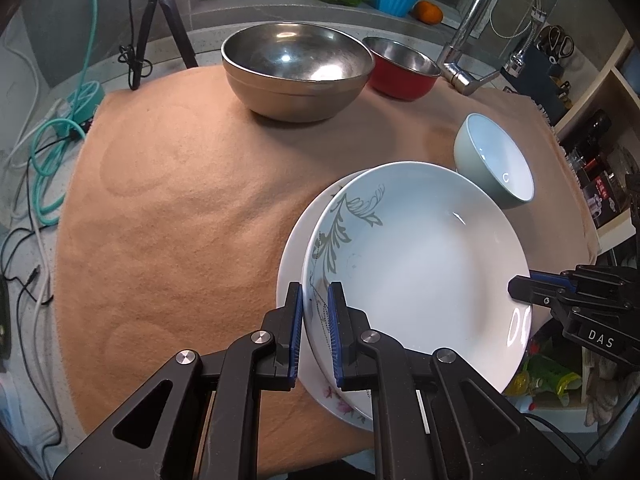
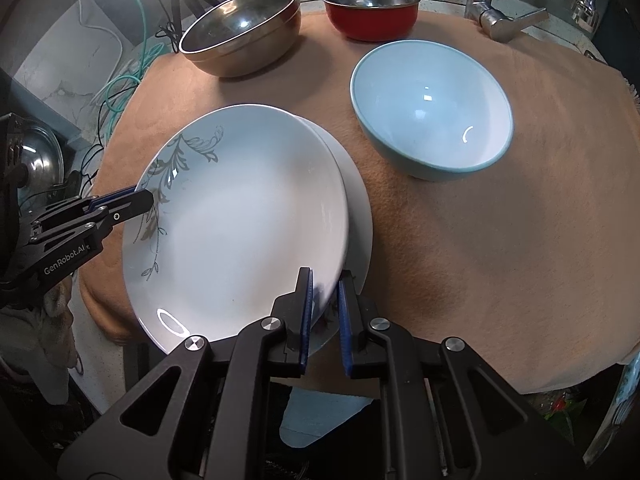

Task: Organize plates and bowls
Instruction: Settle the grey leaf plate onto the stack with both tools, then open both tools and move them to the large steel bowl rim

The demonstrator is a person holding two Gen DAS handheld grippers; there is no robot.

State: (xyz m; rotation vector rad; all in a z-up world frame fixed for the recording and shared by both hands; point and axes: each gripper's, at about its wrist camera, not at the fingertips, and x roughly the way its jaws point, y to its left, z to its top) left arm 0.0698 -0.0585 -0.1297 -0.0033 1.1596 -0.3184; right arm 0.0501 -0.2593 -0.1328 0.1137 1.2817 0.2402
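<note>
White leaf-patterned plate (image 1: 420, 264) held at both rims

Left hand-held gripper (image 1: 316, 304) and right hand-held gripper (image 2: 325, 292) each clamp its opposite edges above a second plate (image 2: 356, 208).

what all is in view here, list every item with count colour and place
leaf-pattern plate: 1, white with grey leaves, top of the stack, gripped at both rims
lower plate: 1, white, pink flower, under it on the cloth
cloth: 1, tan, covering the counter
pale bowl: 1, light blue-green, right of the plates
steel bowl: 1, silver, at the back
red bowl: 1, red outside, steel inside, beside the steel bowl
faucet: 1, chrome, back right
tripod: 1, black, back left
left gripper: black, blue pads, shut on the plate rim
right gripper: same, opposite rim
</note>
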